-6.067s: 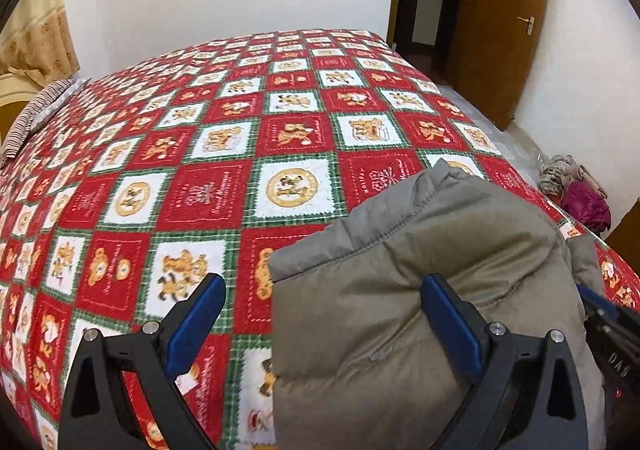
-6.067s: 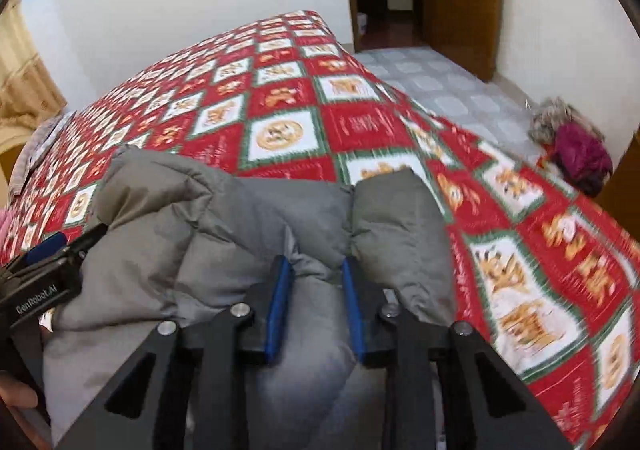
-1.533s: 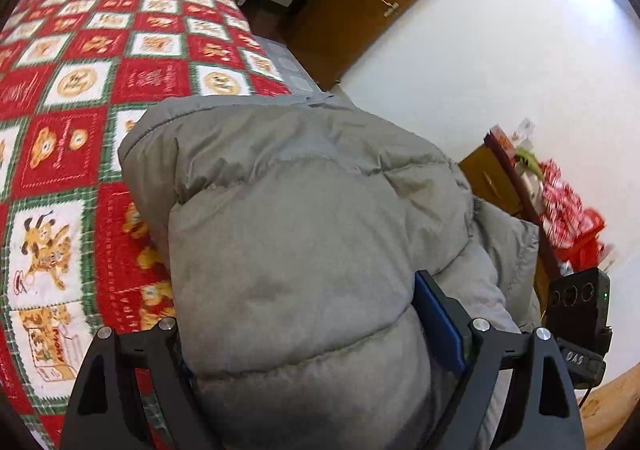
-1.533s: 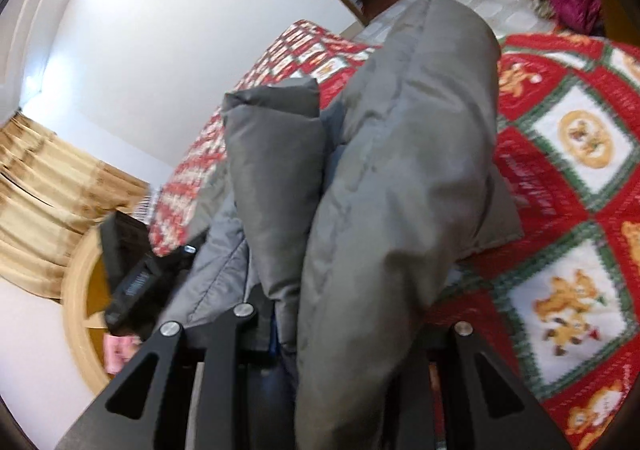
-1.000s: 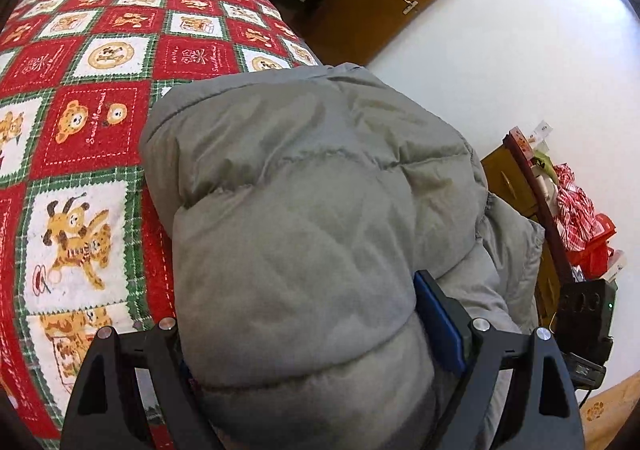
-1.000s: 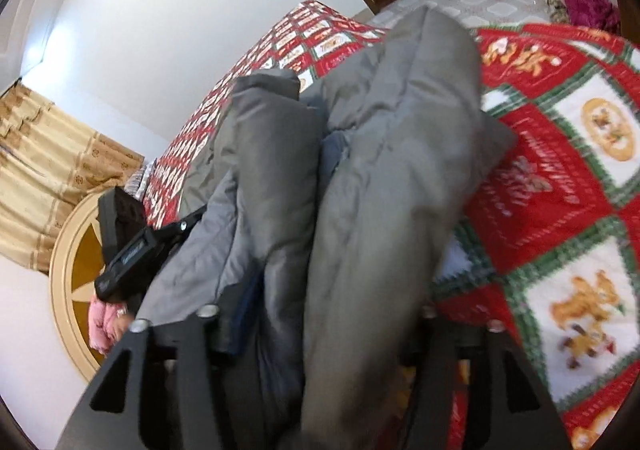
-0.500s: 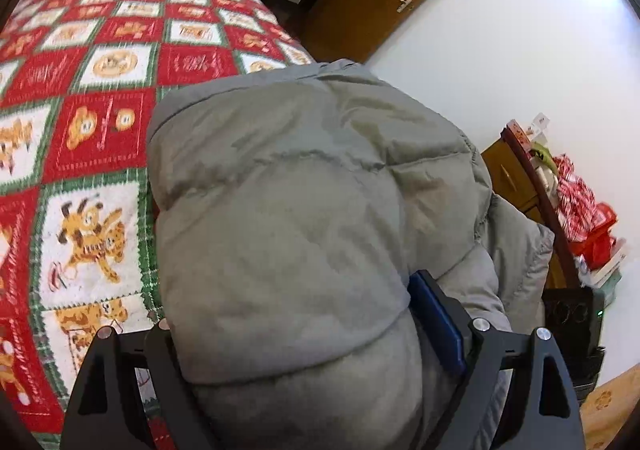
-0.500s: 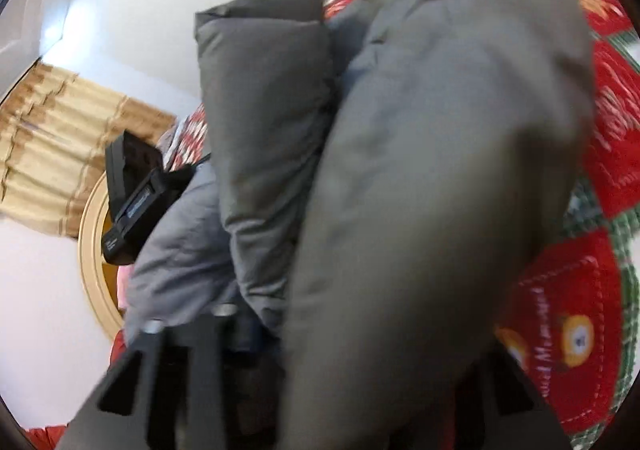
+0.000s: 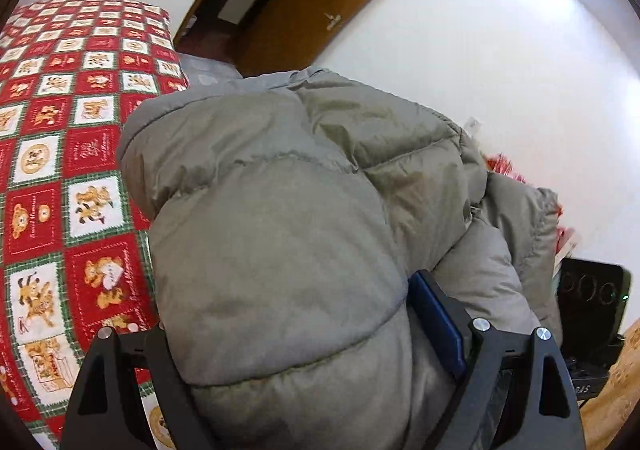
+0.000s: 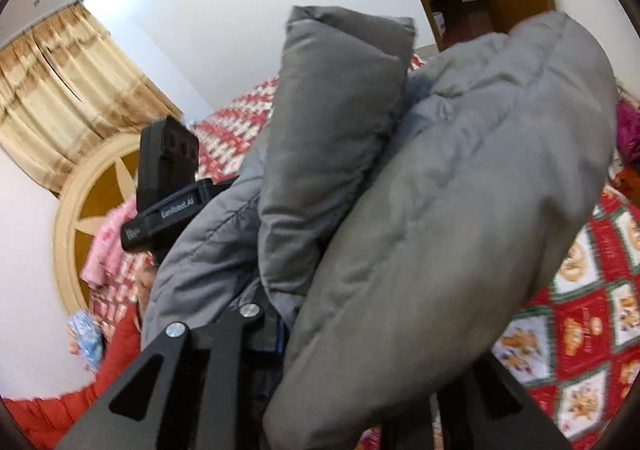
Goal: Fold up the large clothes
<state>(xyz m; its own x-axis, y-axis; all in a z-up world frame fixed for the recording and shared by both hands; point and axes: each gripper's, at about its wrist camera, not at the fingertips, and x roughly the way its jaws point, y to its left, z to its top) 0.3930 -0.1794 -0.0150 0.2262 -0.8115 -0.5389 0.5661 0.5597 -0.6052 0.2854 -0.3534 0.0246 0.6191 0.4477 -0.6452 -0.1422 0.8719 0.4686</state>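
I have the puffer jacket (image 9: 288,234) bundled and lifted above the bed (image 9: 60,153) near its door-side edge, left gripper (image 9: 296,334) and right gripper (image 10: 360,330) both clamping it. I'd lower evenly, keeping layers stacked.

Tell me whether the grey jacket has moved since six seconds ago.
Yes. The jacket lay flat on the quilt then; now both grippers hold it bunched and lifted above the quilt.
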